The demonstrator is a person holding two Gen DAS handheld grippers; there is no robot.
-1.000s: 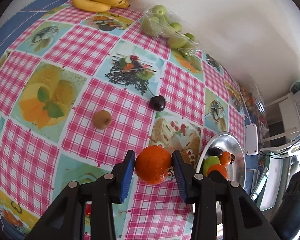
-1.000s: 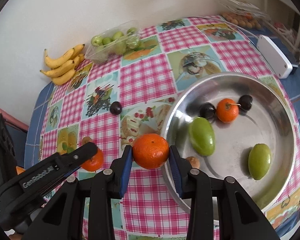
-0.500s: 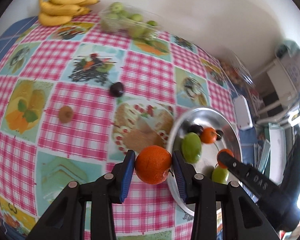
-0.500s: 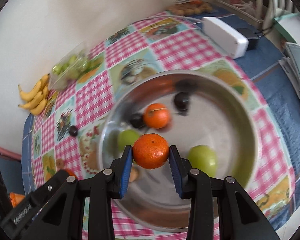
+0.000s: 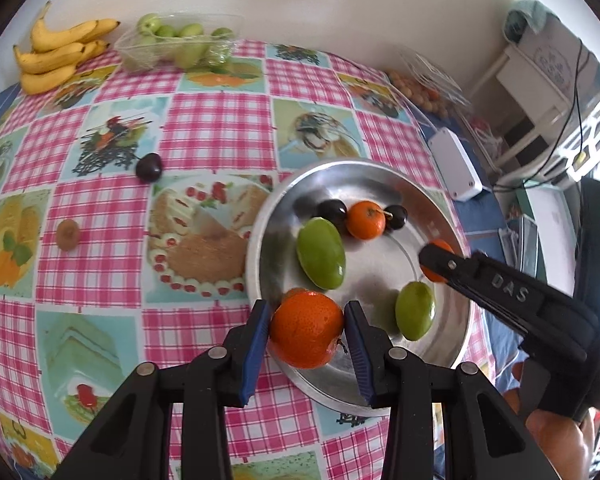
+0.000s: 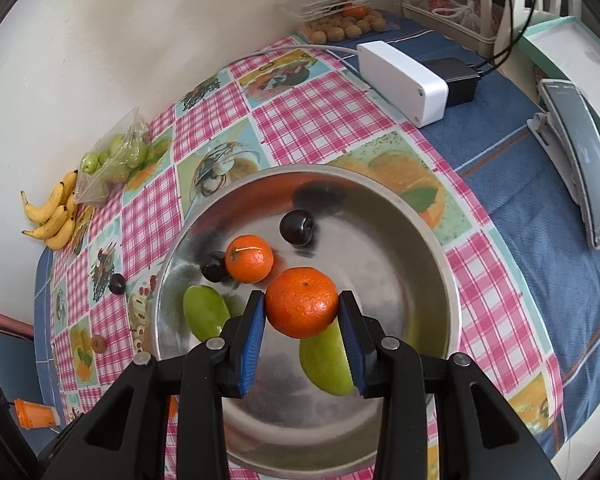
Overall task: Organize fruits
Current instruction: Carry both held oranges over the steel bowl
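The left gripper [image 5: 306, 330] is holding an orange [image 5: 306, 328] between its jaws, clamped on both sides, over the near rim of the metal bowl [image 5: 260, 220]. The right gripper [image 6: 302, 312] is gripping a second orange [image 6: 302, 302] the same way, above the bowl's middle. Beyond its jaws are lying a small orange [image 6: 249, 259] and two dark plums [image 6: 296, 227]; a green fruit [image 6: 326, 364] is sitting just beneath them

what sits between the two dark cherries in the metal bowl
A small orange with a stem, touching the left cherry; the other cherry sits just apart. The right wrist view shows it best, inside the metal bowl.
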